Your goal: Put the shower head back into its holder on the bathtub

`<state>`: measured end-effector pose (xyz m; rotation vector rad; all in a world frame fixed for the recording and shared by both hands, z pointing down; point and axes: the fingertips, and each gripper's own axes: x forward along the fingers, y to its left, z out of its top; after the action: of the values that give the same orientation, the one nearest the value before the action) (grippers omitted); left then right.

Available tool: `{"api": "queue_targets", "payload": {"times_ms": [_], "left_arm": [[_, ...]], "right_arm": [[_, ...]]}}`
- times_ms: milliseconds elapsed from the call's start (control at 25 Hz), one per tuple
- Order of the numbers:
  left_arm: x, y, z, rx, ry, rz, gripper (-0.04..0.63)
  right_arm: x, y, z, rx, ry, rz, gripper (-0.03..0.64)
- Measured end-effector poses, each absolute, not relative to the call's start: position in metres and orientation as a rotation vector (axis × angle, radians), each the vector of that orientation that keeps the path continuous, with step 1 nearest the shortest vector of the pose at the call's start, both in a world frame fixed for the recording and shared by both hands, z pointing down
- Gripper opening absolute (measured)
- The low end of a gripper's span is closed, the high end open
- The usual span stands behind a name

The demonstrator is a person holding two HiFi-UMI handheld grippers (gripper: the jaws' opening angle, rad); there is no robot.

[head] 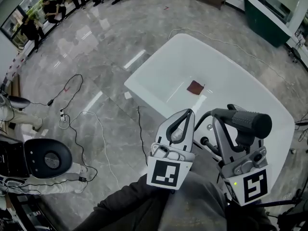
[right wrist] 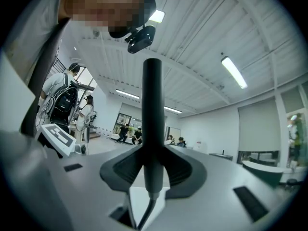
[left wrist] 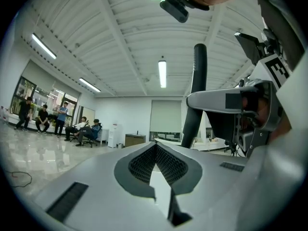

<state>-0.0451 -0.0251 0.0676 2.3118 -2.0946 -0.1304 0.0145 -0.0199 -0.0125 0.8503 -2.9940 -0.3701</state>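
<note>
The white bathtub [head: 144, 78] fills the middle and right of the head view, with a small brown-red patch [head: 195, 87] lying on its bottom. The shower head [head: 246, 120] is a black stick-shaped handle. My right gripper [head: 222, 117] is shut on it just over the tub's near rim. In the right gripper view the shower head [right wrist: 153, 119] stands upright between the pads of the right gripper [right wrist: 153, 154], and a thin hose [right wrist: 147, 214] hangs from its lower end. My left gripper [head: 189, 113] is beside it, shut and holding nothing. The left gripper [left wrist: 156, 148] looks along closed pads, with the shower head [left wrist: 196, 90] to its right.
Black cables [head: 72, 88] trail over the glossy grey floor left of the tub. A black round seat [head: 47, 159] and white equipment stand at the lower left. A dark green tub [head: 267, 18] is at the far right. People [head: 33, 20] sit far back.
</note>
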Motion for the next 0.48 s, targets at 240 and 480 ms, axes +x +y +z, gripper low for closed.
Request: {"api": "queue_targets", "payload": {"times_ms": [240,480], "left_arm": [[-0.054,-0.04,0.083,2.336,-2.007,-0.072,0.003],[-0.049,-0.052,0.099,2.374,-1.907,-0.042,0.003]], "right_arm": [[0.014,-0.038,0.015,0.951,-2.923,-0.262,0.143],[0.019,-0.05,0.039,1.027,-2.864,-0.177,0.143]]}}
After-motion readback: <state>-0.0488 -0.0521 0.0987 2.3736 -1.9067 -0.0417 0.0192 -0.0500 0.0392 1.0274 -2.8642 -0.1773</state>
